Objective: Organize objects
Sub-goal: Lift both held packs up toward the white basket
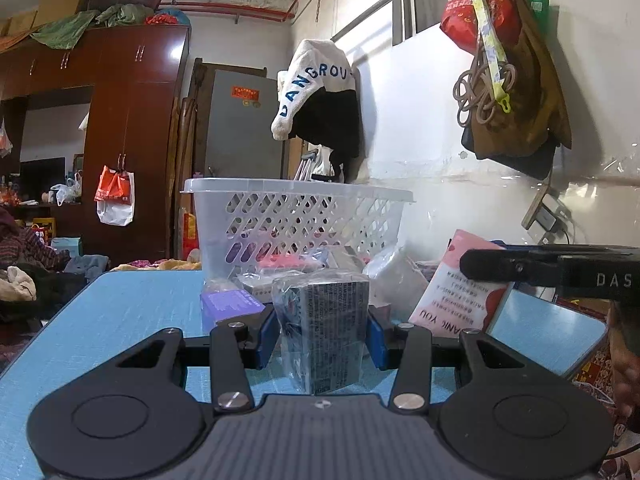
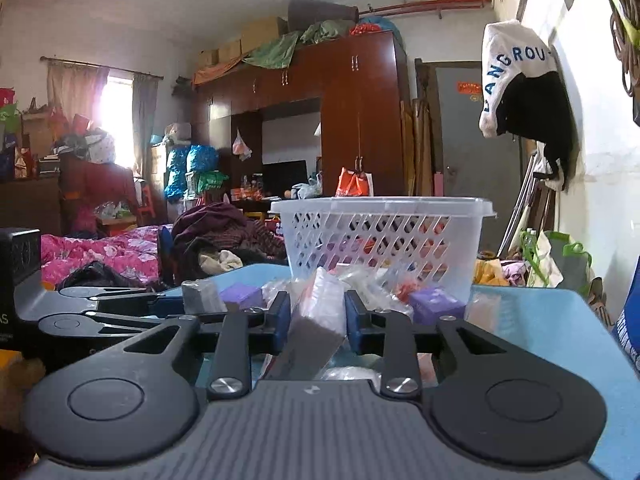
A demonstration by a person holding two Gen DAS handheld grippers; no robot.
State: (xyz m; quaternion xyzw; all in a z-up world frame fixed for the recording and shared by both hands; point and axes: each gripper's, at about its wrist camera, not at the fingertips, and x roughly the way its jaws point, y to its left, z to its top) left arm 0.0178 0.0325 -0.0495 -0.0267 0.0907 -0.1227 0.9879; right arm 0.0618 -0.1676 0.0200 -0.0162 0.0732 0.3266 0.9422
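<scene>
Clamping a dark film-wrapped packet (image 1: 325, 322), the left gripper (image 1: 323, 338) and the right gripper (image 2: 318, 320), pinching a tilted clear pouch (image 2: 316, 322), both face the white lattice basket (image 1: 296, 216), so slick wrapping could slip loose onto the blue table (image 1: 104, 320).

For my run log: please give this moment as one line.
left gripper: shut on dark packet | right gripper: shut on clear pouch | basket: ahead

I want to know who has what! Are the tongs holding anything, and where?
Left tongs squeeze a dark plastic-wrapped packet by its two sides. Right tongs pinch a clear-wrapped white packet by its sides.
</scene>
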